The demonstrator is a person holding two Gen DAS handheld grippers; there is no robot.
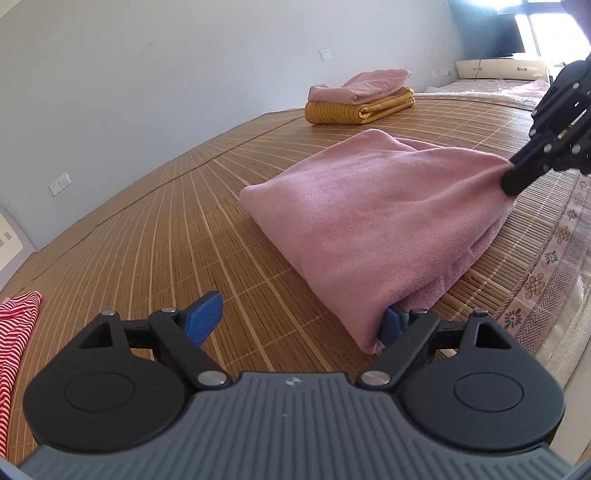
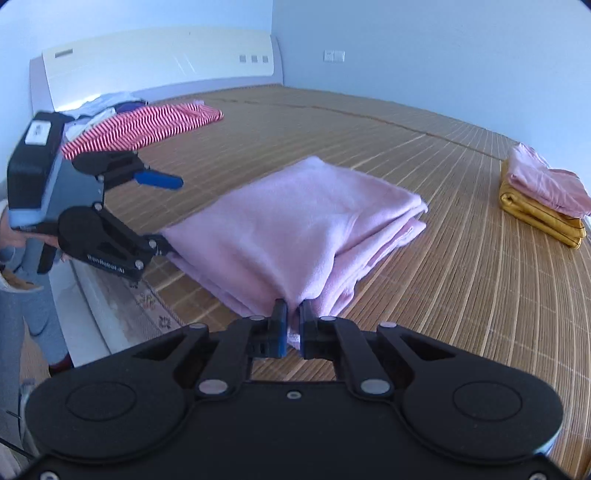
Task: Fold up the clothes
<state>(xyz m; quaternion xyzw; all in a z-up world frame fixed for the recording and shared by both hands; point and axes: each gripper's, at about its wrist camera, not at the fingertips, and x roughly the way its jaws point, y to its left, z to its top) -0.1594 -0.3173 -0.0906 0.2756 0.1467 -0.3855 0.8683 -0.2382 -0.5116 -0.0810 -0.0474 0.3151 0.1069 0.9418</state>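
Left wrist view: the left gripper (image 1: 295,317) gapes open, 1 pad under the folded pink fleece cloth (image 1: 369,218) on the bamboo bed mat (image 1: 166,229). Right wrist view: the right gripper (image 2: 292,326) pinches that cloth's near corner, probably steadying the fold.

A home bedroom. A wide bed (image 2: 461,258) covered with a woven bamboo mat fills the room, with a pale padded headboard (image 2: 159,59) against a plain white wall (image 1: 147,74) that carries sockets and switches. Folded clothes (image 1: 360,98) sit stacked on the mat, a striped garment (image 2: 144,127) lies near the headboard, and a bright window (image 1: 550,26) lights the far end.
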